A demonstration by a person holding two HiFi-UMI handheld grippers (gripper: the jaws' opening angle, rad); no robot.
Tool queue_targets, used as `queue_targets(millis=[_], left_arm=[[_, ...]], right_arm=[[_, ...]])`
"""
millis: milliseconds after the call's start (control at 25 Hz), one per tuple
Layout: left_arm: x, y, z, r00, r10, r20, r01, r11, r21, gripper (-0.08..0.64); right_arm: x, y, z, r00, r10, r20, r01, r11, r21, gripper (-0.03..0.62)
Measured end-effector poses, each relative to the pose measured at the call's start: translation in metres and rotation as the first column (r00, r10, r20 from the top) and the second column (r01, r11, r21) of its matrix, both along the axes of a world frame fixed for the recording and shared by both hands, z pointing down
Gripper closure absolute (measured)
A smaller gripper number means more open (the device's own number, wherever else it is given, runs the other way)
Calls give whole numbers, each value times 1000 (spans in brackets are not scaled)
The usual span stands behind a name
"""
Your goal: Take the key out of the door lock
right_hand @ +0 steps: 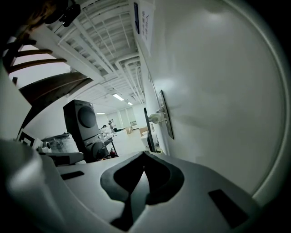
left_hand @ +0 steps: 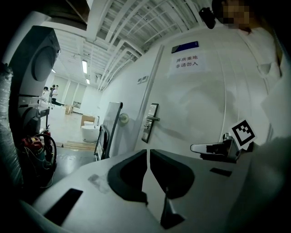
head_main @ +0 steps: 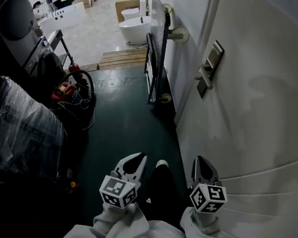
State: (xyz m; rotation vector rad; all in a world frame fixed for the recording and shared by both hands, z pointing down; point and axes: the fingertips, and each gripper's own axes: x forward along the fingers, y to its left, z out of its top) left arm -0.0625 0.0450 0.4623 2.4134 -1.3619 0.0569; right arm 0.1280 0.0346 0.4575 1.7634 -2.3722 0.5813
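Head view: we stand alongside the white door. The left tongs and right tongs are held low, well apart from the lock plate near the door's edge. We cannot resolve the key; presumably it sits in that plate below the lever. Left gripper view: tongs pressed tip to tip, nothing between, plate ahead. Right gripper view: tongs likewise closed and empty, plate seen edge-on along the door. Our judgement: raise one tongs to the plate, part it before arrival, pinch the key head squarely, and draw straight out without twisting.
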Motion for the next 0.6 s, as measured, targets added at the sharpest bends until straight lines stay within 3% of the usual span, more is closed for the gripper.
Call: queue_targets(millis=[600], left_arm=[[0,-102,-10,1000,-15,0,15,1000,23,531]], right_arm=[[-7,-103,-5,1000,-4,-1,4,1000,20,540]])
